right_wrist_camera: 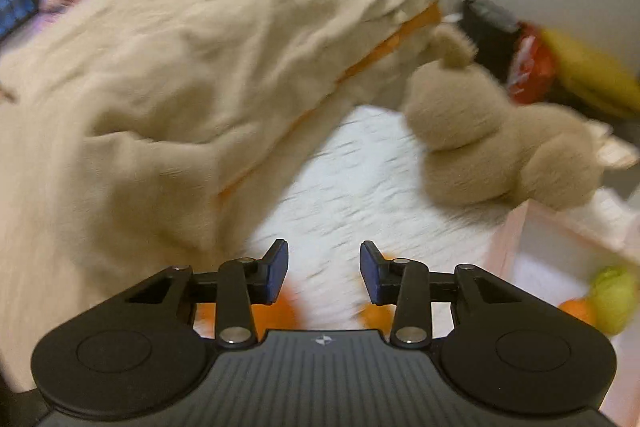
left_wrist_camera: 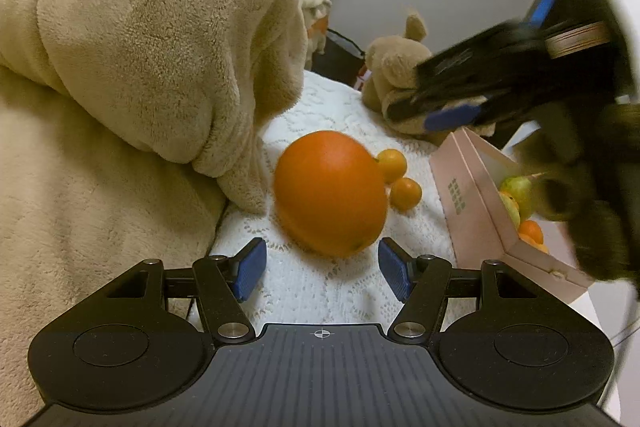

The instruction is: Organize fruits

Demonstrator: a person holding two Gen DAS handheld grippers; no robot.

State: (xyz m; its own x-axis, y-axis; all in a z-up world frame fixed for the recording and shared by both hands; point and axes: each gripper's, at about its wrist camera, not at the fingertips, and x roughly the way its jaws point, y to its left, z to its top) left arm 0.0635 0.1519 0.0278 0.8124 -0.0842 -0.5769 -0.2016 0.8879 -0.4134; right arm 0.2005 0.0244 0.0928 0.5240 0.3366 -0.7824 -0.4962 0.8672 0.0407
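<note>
At the far left, a beige fleece blanket [left_wrist_camera: 132,39] is heaped beside the white lace cover [left_wrist_camera: 320,283], and its drooping fold could be snagged by the left blue pad if the approach is skewed that way. The left gripper [left_wrist_camera: 322,269] is held spread wide, nothing between its pads, with the large orange [left_wrist_camera: 330,193] lying just ahead on the cover; being round and smooth, it could be nudged and rolled into the two small oranges [left_wrist_camera: 400,177] touching it on its right, should one pad arrive first. Its skin looks bright, glossy and unblemished. Further right, a pink box [left_wrist_camera: 472,203] already holds a green pear [left_wrist_camera: 516,191] and more oranges. The right gripper [right_wrist_camera: 324,275] is also parted and empty, seen blurred above the box, where a collision between the tools is judged possible.
</note>
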